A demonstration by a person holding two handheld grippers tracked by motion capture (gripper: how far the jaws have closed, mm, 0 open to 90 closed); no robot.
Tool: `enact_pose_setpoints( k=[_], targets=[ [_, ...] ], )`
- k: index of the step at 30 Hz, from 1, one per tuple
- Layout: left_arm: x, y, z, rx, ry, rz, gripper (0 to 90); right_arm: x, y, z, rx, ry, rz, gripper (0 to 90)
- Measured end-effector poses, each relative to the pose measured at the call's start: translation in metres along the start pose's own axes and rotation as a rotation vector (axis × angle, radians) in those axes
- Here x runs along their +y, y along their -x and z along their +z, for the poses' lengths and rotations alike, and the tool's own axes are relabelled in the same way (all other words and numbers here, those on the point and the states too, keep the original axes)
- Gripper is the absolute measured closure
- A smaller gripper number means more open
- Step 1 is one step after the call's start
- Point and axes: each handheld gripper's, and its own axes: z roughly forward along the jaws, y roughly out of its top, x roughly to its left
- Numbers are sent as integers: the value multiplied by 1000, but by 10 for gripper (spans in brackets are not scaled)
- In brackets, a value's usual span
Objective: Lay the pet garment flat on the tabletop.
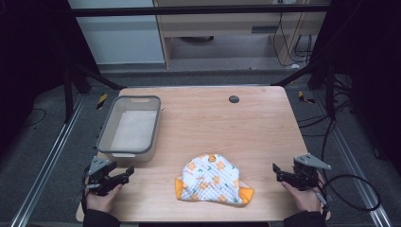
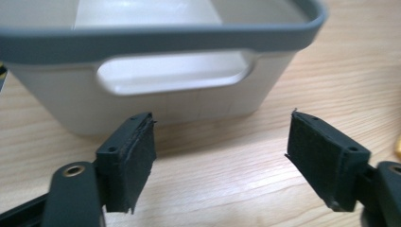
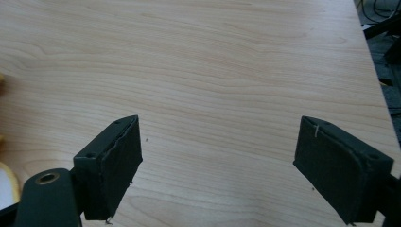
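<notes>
Bib (image 1: 212, 178) lying flat at six o'clock on counter (image 1: 246, 123), between spread, empty left tongs (image 1: 124, 174) and right tongs (image 1: 279, 173): best pinched at opposite orange corners before lifting toward bin (image 1: 105, 127) at ten.

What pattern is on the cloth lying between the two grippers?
The cloth is white and quilted, printed with orange flowers and small green marks, with orange edging. The high view shows it best.

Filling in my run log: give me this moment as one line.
left gripper: open, empty, by bin | right gripper: open, empty | quilted cloth: flat on table, untouched
</notes>
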Motion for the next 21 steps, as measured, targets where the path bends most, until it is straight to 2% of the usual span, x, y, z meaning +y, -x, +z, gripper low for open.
enact_pose_setpoints(
  k=[2, 4, 7, 12, 16, 21],
  targets=[
    [1, 4, -5, -13, 30, 0, 246, 1, -4, 1, 13, -4, -1, 158],
    [2, 6, -6, -18, 35, 3, 250, 2, -6, 1, 17, -3, -11, 160],
    [2, 9, -6, -40, 32, 5, 250, 5, -18, 0, 56, -2, -34, 163],
    [4, 15, -5, -52, 35, 28, 245, 13, -31, 3, 61, -10, -75, 168],
    [12, 19, -4, -57, 41, 47, 243, 22, -34, 1, 81, 25, -78, 168],
    [21, 21, -8, -58, 54, 47, 239, 35, -36, 0, 91, 41, -97, 162]
  ],
)
